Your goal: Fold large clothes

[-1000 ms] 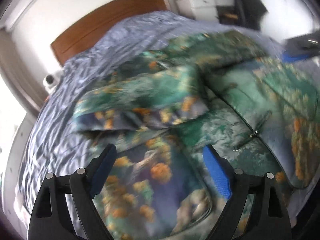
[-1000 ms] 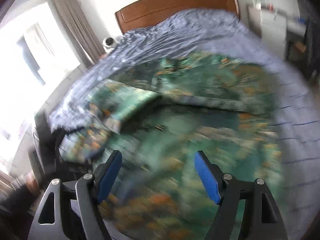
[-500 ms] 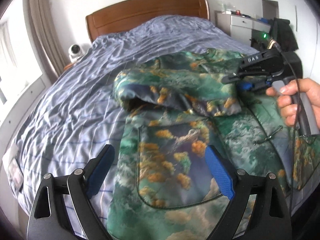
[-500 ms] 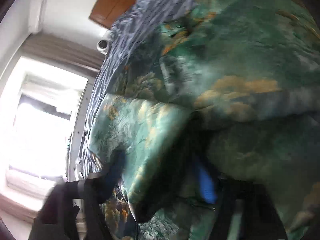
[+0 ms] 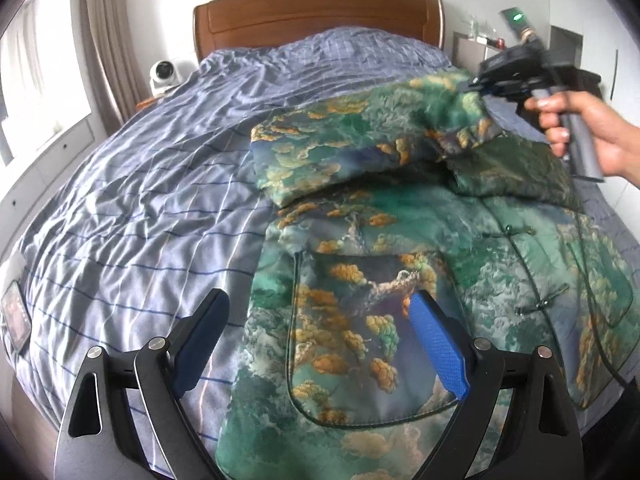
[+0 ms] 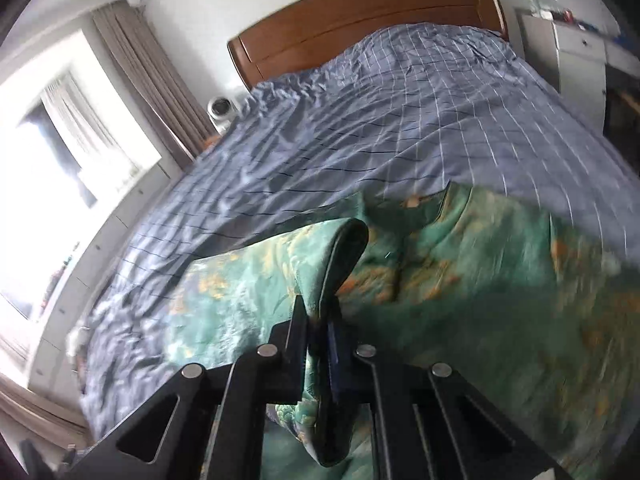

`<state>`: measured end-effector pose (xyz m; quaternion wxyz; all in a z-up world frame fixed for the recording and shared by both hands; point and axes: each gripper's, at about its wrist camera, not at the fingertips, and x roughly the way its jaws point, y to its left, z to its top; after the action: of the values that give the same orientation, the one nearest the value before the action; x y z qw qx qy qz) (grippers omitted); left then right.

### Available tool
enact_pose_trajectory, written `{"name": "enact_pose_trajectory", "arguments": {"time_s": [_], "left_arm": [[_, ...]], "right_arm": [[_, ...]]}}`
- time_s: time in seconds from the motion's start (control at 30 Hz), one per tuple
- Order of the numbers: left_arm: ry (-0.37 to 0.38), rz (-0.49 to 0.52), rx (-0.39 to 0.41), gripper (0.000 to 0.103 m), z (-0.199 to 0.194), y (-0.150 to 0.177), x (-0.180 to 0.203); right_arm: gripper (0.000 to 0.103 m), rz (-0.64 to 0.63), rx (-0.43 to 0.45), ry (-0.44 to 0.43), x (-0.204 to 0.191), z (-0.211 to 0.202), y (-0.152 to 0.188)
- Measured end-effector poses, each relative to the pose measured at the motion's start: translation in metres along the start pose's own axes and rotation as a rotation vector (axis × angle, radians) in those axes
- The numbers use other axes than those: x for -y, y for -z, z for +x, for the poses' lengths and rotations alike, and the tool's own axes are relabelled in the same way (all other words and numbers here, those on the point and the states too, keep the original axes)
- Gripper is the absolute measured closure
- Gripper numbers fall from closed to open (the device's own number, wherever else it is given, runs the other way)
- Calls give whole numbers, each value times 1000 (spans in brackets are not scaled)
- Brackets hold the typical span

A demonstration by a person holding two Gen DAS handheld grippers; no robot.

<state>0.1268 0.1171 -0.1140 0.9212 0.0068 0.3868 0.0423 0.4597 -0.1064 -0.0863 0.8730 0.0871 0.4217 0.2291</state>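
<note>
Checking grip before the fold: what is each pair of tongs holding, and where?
Right tongs pinch the jacket by its sleeve cuff. Left tongs hold nothing.

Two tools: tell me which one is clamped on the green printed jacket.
The right tool, shut on a fold of the green printed jacket. The left tool hangs open above it, gripping nothing.

The jacket (image 5: pixel 400 280) is a large padded garment printed in green, blue and orange cloud-and-tree patterns, with a patch pocket (image 5: pixel 360 336) and knotted front fastenings (image 5: pixel 540 300). It lies front up and mostly flat on the bed (image 5: pixel 140 200), hem toward the near edge. One sleeve (image 5: pixel 340 156) is folded across the chest, and its cuff end (image 6: pixel 336 264) is lifted clear of the body.
</note>
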Motion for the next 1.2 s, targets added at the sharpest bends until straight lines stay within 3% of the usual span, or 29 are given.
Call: {"name": "enact_pose_trajectory", "arguments": {"time_s": [0.1, 0.3, 0.43, 0.5, 0.63, 0.73, 0.8, 0.93, 1.03, 1.2], "left_arm": [[-18, 11, -1, 10, 0, -1, -2], [2, -25, -56, 10, 12, -6, -11], [41, -29, -66, 10, 20, -26, -16], [69, -49, -64, 10, 28, -49, -23], [136, -77, -33, 10, 56, -102, -26], [136, -50, -49, 11, 96, -135, -17], [116, -41, -81, 17, 131, -148, -9], [67, -21, -190, 18, 194, -145, 1], [60, -4, -259, 17, 222, -129, 4], [48, 6, -264, 13, 226, -125, 7]], "right_arm": [[94, -15, -72, 47, 8, 31, -2], [91, 52, -151, 111, 39, 65, 33], [60, 57, -186, 130, 46, 72, 43], [52, -11, -169, 142, 39, 57, 44], [52, -220, -76, 200, 11, 19, 46], [52, -294, -30, 99, -15, -4, 49], [52, -315, -37, 54, -26, -2, 52], [52, -335, -96, 46, -32, 29, 67], [53, -299, -190, 66, -18, 62, 77], [54, -234, -245, 76, -4, 80, 88]]}}
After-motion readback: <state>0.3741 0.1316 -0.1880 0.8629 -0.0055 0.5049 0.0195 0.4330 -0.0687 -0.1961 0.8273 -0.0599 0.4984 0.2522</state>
